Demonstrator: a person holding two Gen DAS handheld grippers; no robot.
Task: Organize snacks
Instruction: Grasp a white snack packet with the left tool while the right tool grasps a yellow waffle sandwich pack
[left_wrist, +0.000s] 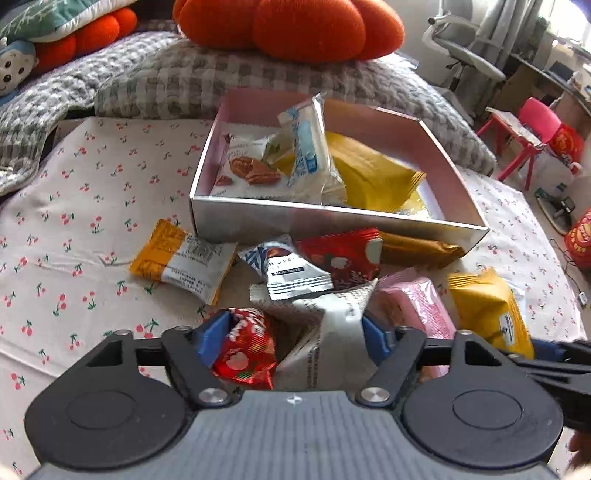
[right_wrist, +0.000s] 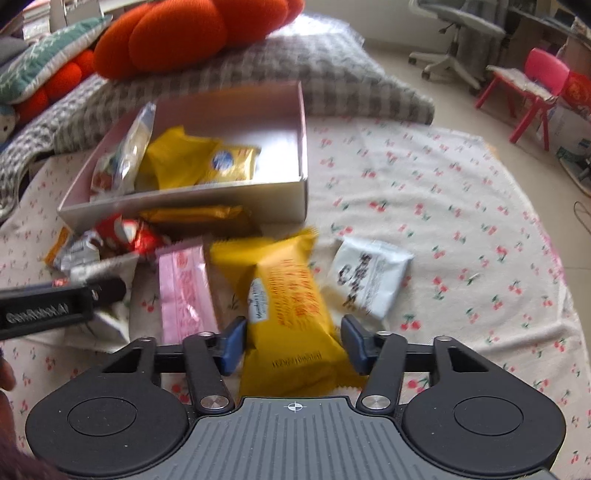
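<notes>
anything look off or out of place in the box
Yes: one white and blue packet stands on end in the box, poking above the rim and leaning on the yellow packets, while the rest lie flat. Nothing looks torn or spilled.

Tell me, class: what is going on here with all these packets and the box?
A person with a gripper in each hand is sorting snacks on a cherry-print cloth. The open box already holds several packets. The left gripper straddles a red packet and a white packet in the loose pile, jaws apart. The right gripper is open around a yellow packet, not yet clamped. More packets lie outside the box.
</notes>
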